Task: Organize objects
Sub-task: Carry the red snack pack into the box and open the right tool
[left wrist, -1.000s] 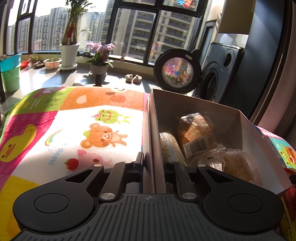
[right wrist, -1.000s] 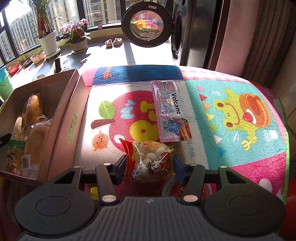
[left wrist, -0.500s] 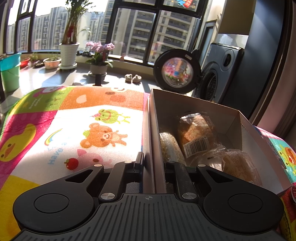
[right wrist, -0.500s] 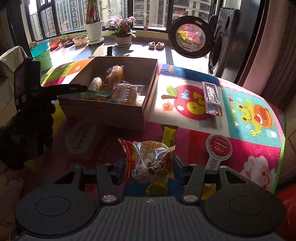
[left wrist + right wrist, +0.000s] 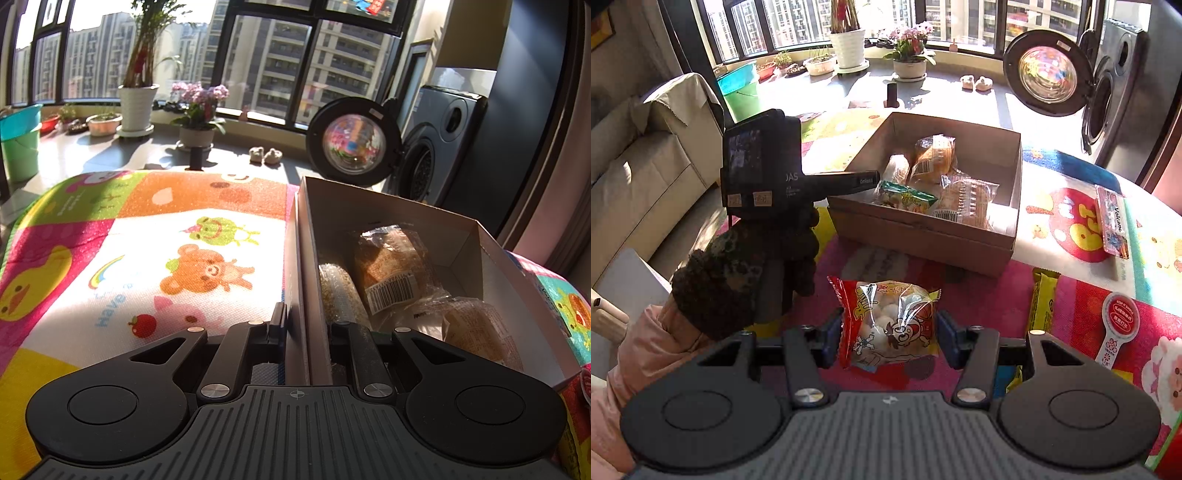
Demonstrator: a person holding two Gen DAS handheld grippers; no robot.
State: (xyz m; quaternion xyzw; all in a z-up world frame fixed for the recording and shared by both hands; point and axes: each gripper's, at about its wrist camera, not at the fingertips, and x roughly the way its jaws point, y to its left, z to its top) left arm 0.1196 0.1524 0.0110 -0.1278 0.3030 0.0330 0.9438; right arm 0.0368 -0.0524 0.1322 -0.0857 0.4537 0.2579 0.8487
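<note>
While four packets fill one box, three lie outside.

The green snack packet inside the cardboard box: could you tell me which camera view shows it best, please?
The right wrist view: the green snack packet lies in plain sight near the cardboard box's front wall. The left wrist view looks into the box too, but that packet is not visible there, only the clear-wrapped breads.

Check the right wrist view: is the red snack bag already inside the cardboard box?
No, the red snack bag sits clamped in the right claw, short of the cardboard box.
</note>
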